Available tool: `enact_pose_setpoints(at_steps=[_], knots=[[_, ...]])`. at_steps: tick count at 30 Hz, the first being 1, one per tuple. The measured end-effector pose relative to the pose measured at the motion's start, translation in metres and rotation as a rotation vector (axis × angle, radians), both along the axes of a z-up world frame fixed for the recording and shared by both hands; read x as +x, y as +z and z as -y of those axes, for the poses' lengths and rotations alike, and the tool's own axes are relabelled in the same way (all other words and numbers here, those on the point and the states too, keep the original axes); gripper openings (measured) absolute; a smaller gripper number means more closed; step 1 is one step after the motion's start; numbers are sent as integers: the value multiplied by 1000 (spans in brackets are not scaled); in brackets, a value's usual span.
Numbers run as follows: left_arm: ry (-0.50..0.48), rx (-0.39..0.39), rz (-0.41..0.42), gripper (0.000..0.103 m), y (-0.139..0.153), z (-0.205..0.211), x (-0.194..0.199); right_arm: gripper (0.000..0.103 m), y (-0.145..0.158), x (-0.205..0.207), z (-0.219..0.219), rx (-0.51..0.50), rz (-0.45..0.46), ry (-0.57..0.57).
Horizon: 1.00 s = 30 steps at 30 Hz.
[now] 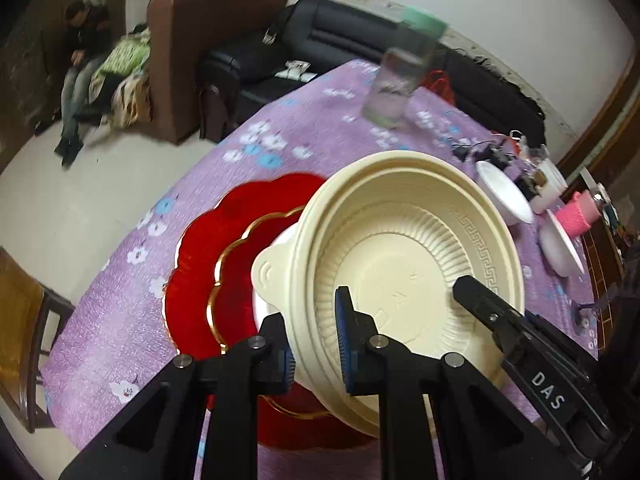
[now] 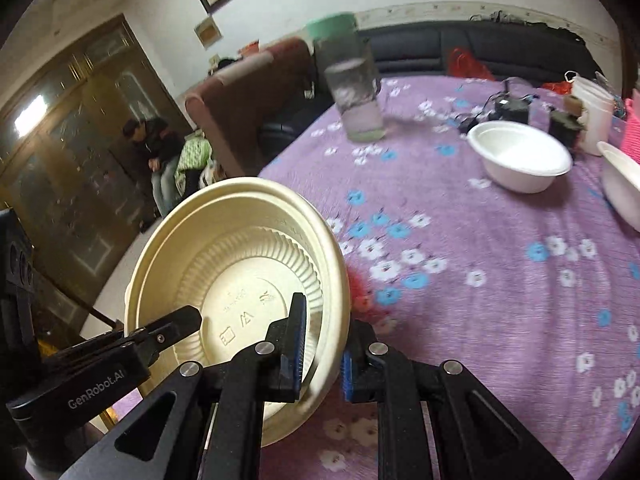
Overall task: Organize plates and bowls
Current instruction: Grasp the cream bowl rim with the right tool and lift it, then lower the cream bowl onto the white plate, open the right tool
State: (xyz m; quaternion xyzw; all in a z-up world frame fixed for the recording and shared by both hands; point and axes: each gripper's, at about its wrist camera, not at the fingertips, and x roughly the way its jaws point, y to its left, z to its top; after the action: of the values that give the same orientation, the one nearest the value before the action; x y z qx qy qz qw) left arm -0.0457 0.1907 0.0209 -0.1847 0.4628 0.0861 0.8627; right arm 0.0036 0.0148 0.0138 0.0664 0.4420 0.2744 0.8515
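cream bowl is tilted up over the red plate on the purple tablecloth, pinched at opposite rims btwn my left gripper & right gripper (both clamped on it). two white bowls sit well apart.

Tilted bowl: above the surface, over the scalloped plate; its rim sits between the fingers of both grippers.
Scalloped plate: flat on the surface, below and left of the bowl in the left wrist view.
Jar: upright, far side of the surface.
Two small bowls: right of the jar, near each other.
Sofas: behind the surface.
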Motion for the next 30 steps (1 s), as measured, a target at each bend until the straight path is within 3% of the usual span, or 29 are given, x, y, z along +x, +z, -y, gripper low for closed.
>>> enact_pose_setpoints(at_steps=[6, 13, 19, 22, 24, 28, 30], knots=[[13, -41, -1, 15, -9, -14, 0, 16, -8, 7, -13, -54, -3, 5], [29, -88, 57, 50, 5, -22, -12, 15, -19, 11, -18, -77, -35, 9], [66, -124, 137, 54, 23, -38, -32, 14, -24, 14, -17, -81, -44, 12], [90, -126, 191, 61, 35, -42, -43, 15, -23, 13, -21, -84, -27, 26], [93, -116, 220, 63, 41, -40, -51, 19, -22, 12, -21, -59, -34, 25], [87, -88, 257, 66, 51, -32, -65, 49, -17, 7, -22, -38, 0, 14], [89, -72, 273, 69, 54, -28, -71, 55, -12, 3, -22, -39, 35, 5]])
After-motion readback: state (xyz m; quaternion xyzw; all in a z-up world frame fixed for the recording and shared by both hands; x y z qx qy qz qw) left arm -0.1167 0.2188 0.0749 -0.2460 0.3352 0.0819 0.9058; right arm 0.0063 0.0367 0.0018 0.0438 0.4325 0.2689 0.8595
